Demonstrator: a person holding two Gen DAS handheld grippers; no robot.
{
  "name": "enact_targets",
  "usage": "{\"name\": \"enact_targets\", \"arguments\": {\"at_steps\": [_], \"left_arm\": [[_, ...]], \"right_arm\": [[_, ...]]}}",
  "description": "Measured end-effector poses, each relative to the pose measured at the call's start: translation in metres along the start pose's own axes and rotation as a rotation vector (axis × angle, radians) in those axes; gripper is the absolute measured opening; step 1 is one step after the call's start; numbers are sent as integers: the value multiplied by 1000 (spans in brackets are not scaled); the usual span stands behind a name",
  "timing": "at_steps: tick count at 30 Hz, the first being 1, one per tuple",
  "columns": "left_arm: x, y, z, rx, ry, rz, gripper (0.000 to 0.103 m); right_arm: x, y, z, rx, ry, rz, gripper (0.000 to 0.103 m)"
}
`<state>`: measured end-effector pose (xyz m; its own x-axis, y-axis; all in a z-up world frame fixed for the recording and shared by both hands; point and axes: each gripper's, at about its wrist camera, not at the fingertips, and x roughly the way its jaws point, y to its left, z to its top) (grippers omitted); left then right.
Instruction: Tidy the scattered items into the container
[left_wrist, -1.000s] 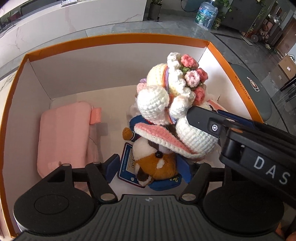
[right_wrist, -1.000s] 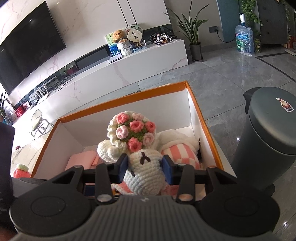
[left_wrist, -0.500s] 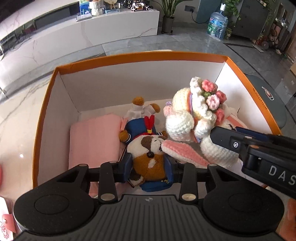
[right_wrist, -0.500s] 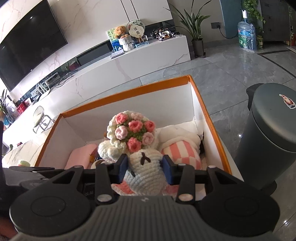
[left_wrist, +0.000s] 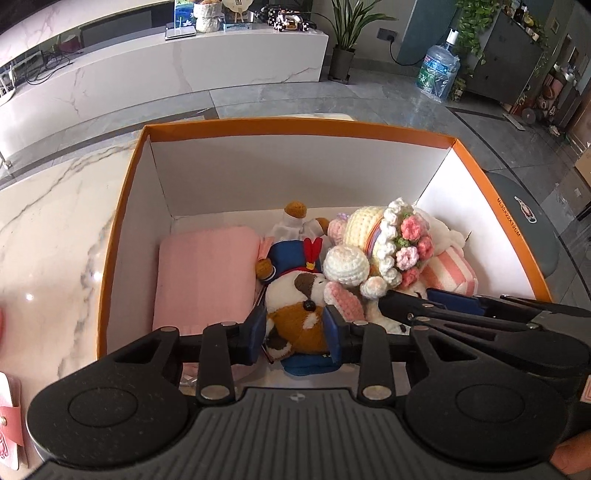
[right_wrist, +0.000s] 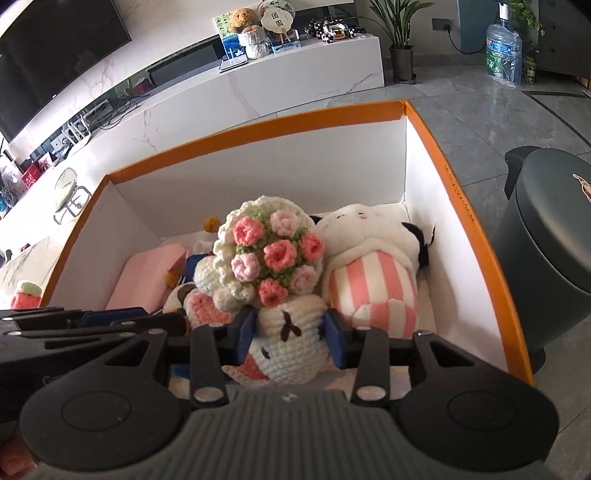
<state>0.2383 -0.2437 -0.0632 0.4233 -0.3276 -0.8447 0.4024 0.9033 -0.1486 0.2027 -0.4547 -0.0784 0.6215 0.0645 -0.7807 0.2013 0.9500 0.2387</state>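
Left gripper (left_wrist: 295, 326): clamps the dog (left_wrist: 295, 314), low at the box's (left_wrist: 295, 127) near wall.
Right gripper (right_wrist: 290, 334): squeezes the bunny (right_wrist: 288, 343) beside it, likely for setting down.

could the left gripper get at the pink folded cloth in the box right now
Probably not yet: the left gripper is shut on the brown and white plush dog. The pink cloth lies uncovered just to its left.

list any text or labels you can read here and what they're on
"ML30X22X12CM": printed along the orange box rim, right side.
The same print on the rim in the right wrist view is too blurred to read.
Sticker on the grey bin lid: a picture, no readable words.
Round fan on the TV bench: characters too small.
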Motion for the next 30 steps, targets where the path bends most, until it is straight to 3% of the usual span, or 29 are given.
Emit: {"name": "enact_targets", "arguments": {"at_steps": [8,12,23,30], "left_arm": [[-24,4,-6,-43,-67,7,50],[-39,4,-12,-51,-120,15,51],[-74,3,-48,-57,-238,51,52],[-103,18,-71,-82,-326,86,52]], "right_arm": [[-12,0,-5,-28,-51,-6,50],[-29,6,-11,-30,-115,0,62],[-67,41,-42,16,-247,-31,63],[-92,78,-64,-53,-391,-84,63]]}}
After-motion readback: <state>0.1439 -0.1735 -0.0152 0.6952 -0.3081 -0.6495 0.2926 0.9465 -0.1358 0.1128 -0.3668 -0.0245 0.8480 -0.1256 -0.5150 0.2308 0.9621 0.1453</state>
